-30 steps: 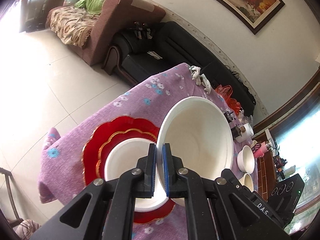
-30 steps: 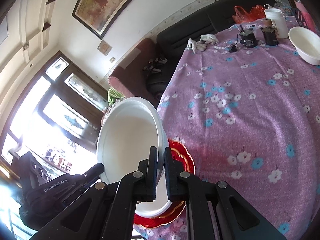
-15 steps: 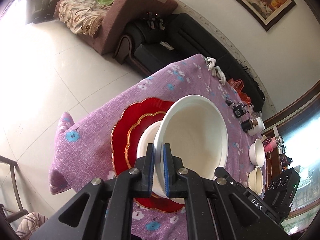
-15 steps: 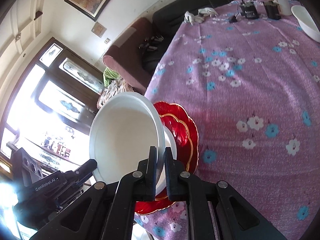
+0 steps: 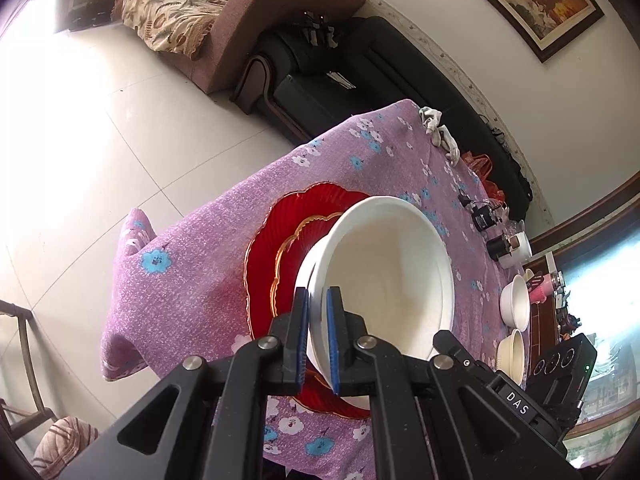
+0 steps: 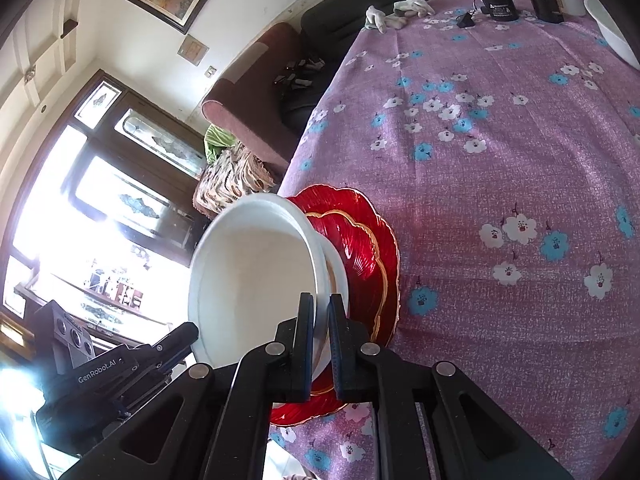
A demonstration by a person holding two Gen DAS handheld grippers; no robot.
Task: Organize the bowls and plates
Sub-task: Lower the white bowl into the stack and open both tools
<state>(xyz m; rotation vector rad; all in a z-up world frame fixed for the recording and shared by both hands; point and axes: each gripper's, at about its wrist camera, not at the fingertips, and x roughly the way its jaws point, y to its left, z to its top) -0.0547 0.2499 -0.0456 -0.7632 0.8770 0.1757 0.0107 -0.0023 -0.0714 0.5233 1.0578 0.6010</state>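
You've got both tools clamped on the rim of the big white bowl (image 5: 384, 276): left tool (image 5: 318, 336) on its near-left edge, right tool (image 6: 318, 340) on the opposite edge, each with jaws pinched shut on the thin rim. The bowl sits between the two tools, tilted, mouth facing you in both views. Directly under and just beyond it lies a white plate (image 5: 306, 280), stacked on a smaller red plate (image 5: 294, 248), which sits on the large red scalloped plate (image 5: 276, 224) at the near corner of the table (image 5: 192, 264). The key relation: the stack is straight below the bowl, so the coming move looks like a level-out and lowering, both hands equally near. Whether the bowl's base already touches the white plate can't be told. Farther along the purple cloth, small white bowls (image 5: 514, 304) wait near the far edge, well apart.
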